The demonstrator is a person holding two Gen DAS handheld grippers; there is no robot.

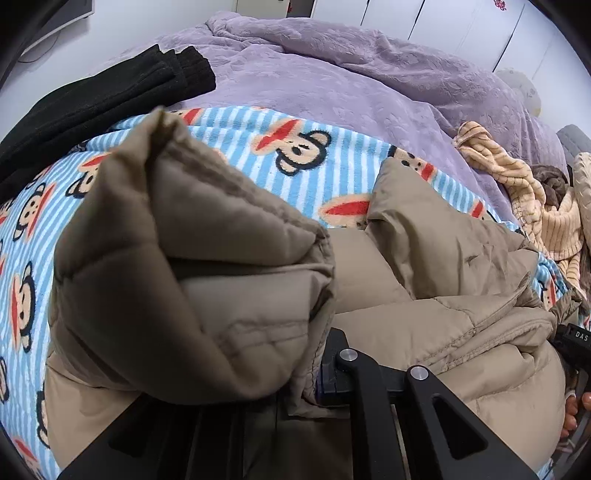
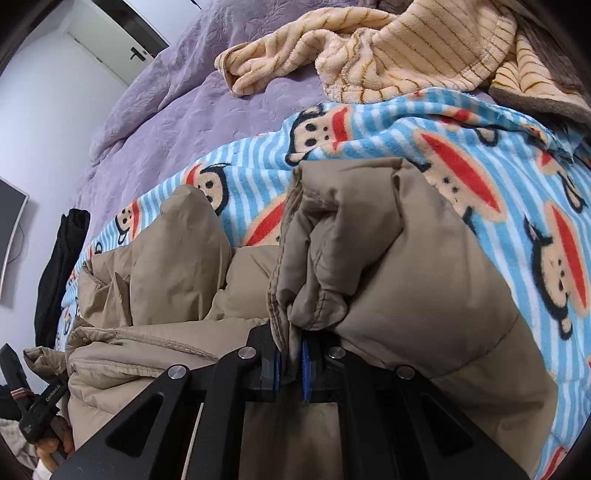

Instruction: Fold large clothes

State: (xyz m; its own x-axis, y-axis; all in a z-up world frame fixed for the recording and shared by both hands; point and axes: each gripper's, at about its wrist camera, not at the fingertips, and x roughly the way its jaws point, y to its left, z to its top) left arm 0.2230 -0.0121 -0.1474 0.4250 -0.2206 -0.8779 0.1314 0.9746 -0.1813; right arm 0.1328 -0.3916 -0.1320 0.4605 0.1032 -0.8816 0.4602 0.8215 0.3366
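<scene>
My right gripper [image 2: 291, 373] is clamped on a bunched edge of the tan puffer jacket [image 2: 388, 266]: its two blue-lined pads [image 2: 306, 369] pinch a stitched hem fold between them, and the lifted part stands up as a thick padded roll. My left gripper [image 1: 321, 373] is largely buried under a second raised roll of the same jacket [image 1: 177, 280]; one blue-edged pad shows pressed against the fabric, the other is covered, yet the cloth rises from between them, so I record it as gripping the jacket too. The jacket is one item, matte woven shell, quilted in broad puffy panels with visible seam lines, and its remaining body lies crumpled between my two grippers on the fleece blanket [image 1: 325, 147]. That blanket is one piece, napped, blue-and-white striped, printed with cartoon monkey faces with red mouths; it is spread flat under the jacket. Beyond it lies one lilac bedspread [image 1: 332, 85], plush with an embossed pattern, rumpled toward the far side. On the left of the bed lies one black ribbed knit garment [image 1: 92, 107], lying long and loosely folded. On the right lies one heap of cream fleece with thin brown stripes [image 2: 406, 48], crumpled, its item count indistinct. No containers appear. Farthest, white cupboard doors [image 1: 461, 26] line the wall.
</scene>
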